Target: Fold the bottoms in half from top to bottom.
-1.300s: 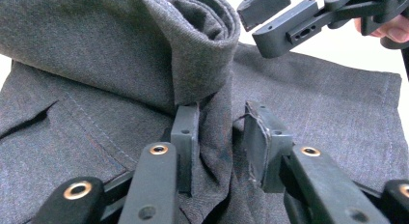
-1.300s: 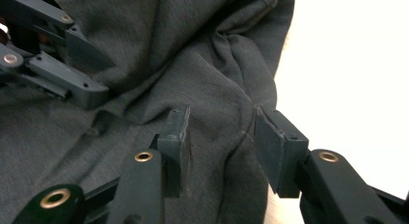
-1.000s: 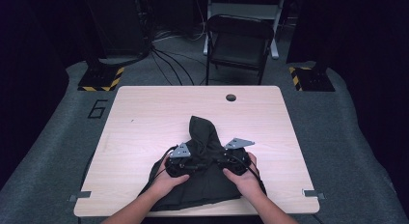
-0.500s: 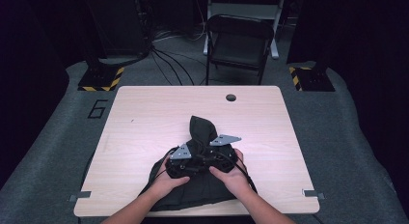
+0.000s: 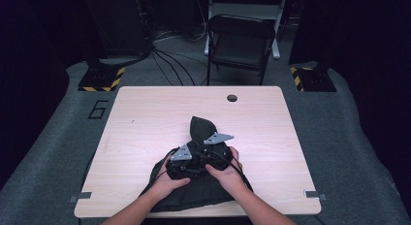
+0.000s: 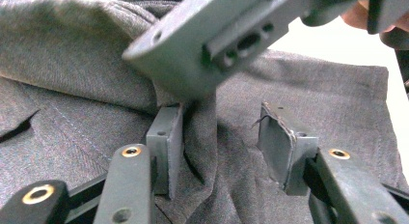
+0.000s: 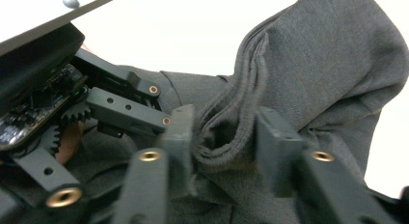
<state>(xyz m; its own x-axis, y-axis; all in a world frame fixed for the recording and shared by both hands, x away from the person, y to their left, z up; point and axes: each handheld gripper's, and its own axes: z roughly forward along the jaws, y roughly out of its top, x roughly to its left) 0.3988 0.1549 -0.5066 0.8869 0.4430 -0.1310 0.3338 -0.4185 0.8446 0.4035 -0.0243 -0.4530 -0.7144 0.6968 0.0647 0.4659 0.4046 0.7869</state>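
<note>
A dark grey garment (image 5: 198, 130) lies bunched on the near middle of the wooden table (image 5: 145, 113), with one end humped up toward the far side. Both hands hold their grippers close together on top of it. In the left gripper view my left gripper (image 6: 224, 147) stands open, a raised fold of the cloth (image 6: 72, 64) between its jaws and nearest the left pad (image 6: 164, 147). My right gripper (image 7: 226, 142) is open astride a thick ribbed hem of the garment (image 7: 328, 55). The left gripper's jaws (image 7: 120, 108) show beside it, almost touching.
The table has a round cable hole (image 5: 232, 97) near its far edge. A folding chair (image 5: 240, 40) stands behind the table. Stand bases with hazard stripes (image 5: 102, 79) sit on the floor at the far left and far right. Cables trail across the floor.
The right gripper has slid left over the garment until it is next to the left gripper. The cloth's hump has been gathered in toward the middle.
</note>
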